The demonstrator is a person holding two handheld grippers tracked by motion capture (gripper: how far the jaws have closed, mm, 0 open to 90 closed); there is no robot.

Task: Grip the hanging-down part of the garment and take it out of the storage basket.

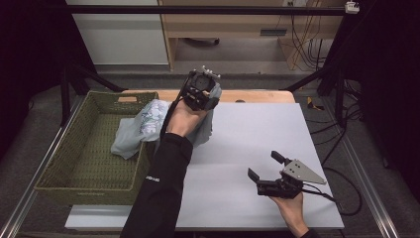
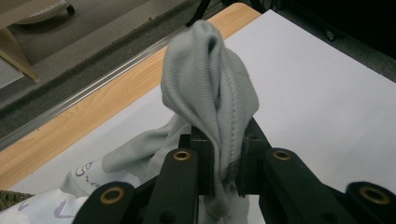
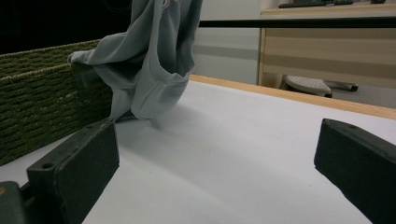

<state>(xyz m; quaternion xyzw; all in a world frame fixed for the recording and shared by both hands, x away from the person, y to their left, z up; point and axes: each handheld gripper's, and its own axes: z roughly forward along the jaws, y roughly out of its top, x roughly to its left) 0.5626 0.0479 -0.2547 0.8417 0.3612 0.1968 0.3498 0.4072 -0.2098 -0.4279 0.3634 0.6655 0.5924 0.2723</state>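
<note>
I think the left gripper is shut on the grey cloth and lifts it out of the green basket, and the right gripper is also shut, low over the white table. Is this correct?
Not fully. The right gripper is open: the right gripper view shows its jaws wide apart with nothing between them. The rest holds: the left gripper is shut on the grey cloth, which trails over the wall of the green basket, and the right one sits low over the white table.

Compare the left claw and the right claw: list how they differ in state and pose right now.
The left claw is shut on a pale grey knit garment, while the right claw is open and holds nothing. The left claw is raised near the table's far edge, beside the green woven basket; the right claw sits low over the white table surface, nearer the person. Both are black two-jaw tools, each held in one hand.
</note>
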